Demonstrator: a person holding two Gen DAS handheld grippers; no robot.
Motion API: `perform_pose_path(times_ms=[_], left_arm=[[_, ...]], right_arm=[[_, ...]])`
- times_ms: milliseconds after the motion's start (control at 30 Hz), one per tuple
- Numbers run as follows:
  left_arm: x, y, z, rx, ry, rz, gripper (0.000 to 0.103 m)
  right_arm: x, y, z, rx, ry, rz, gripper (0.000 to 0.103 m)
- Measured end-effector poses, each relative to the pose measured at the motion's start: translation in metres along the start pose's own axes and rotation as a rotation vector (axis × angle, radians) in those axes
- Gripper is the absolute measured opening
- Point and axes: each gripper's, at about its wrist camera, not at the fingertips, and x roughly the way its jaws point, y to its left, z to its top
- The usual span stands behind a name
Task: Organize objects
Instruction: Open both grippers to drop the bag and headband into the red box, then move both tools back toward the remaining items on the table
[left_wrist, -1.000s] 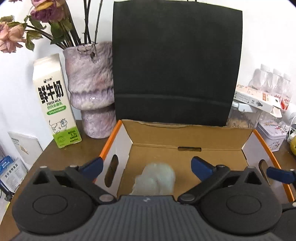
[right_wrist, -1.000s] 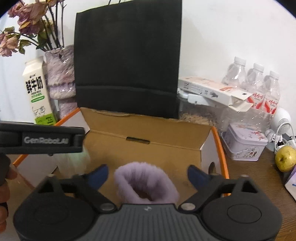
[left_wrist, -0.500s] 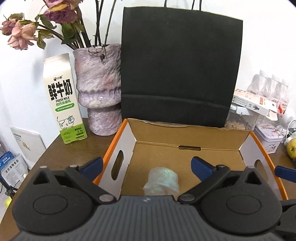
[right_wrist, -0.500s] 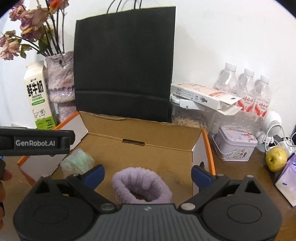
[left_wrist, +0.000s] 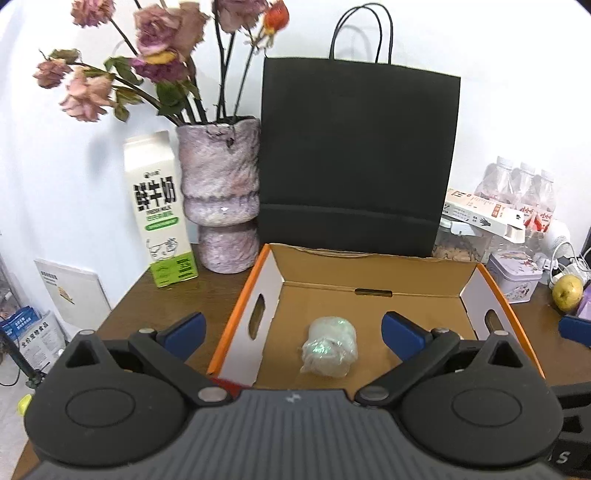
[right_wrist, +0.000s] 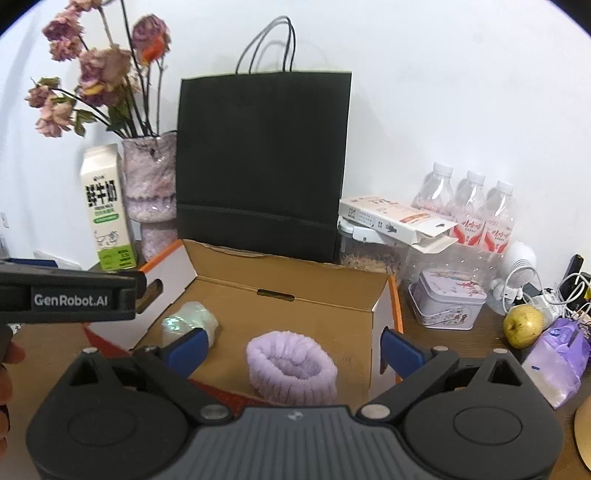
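An open cardboard box (left_wrist: 373, 267) with orange edges sits on the brown table. Inside it lie a pale green wrapped bundle (left_wrist: 330, 346) and a fluffy purple band (right_wrist: 291, 366). The bundle (right_wrist: 190, 321) also shows at the box's left side in the right wrist view. My left gripper (left_wrist: 293, 334) hangs open above the near edge of the box, with the bundle loose on the box floor beyond it. My right gripper (right_wrist: 293, 349) is wide open above the purple band, and nothing is between its fingers. The left gripper's body (right_wrist: 70, 297) crosses the left of the right wrist view.
Behind the box stand a black paper bag (left_wrist: 358, 162), a purple vase (left_wrist: 219, 199) of dried flowers and a milk carton (left_wrist: 159, 210). To the right are a tin (right_wrist: 448, 302), water bottles (right_wrist: 469, 210), a pear (right_wrist: 522, 326), a purple packet (right_wrist: 557, 356) and cables.
Both grippers have drawn back and up from the box, so more of the bag and flowers shows. The green bundle and the purple band stay on the box floor.
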Motion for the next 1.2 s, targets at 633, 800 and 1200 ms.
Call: perform_pose_path(times_ms=[633, 800, 1200], left_arm=[[-0.101, 0.032, -0.052, 0.018, -0.051, -0.006, 0.103], [-0.129, 0.043, -0.076, 0.025, -0.062, -0.021, 0.103], [-0.183, 0.059, -0.152, 0.091, -0.092, -0.035, 0.103]], right_arm=[[-0.11, 0.025, -0.049, -0.045, -0.077, 0.022, 0.101], [-0.138, 0.025, -0.074, -0.052, -0.091, 0.038, 0.101], [-0.195, 0.026, -0.152, -0.051, -0.108, 0.058, 0.101]])
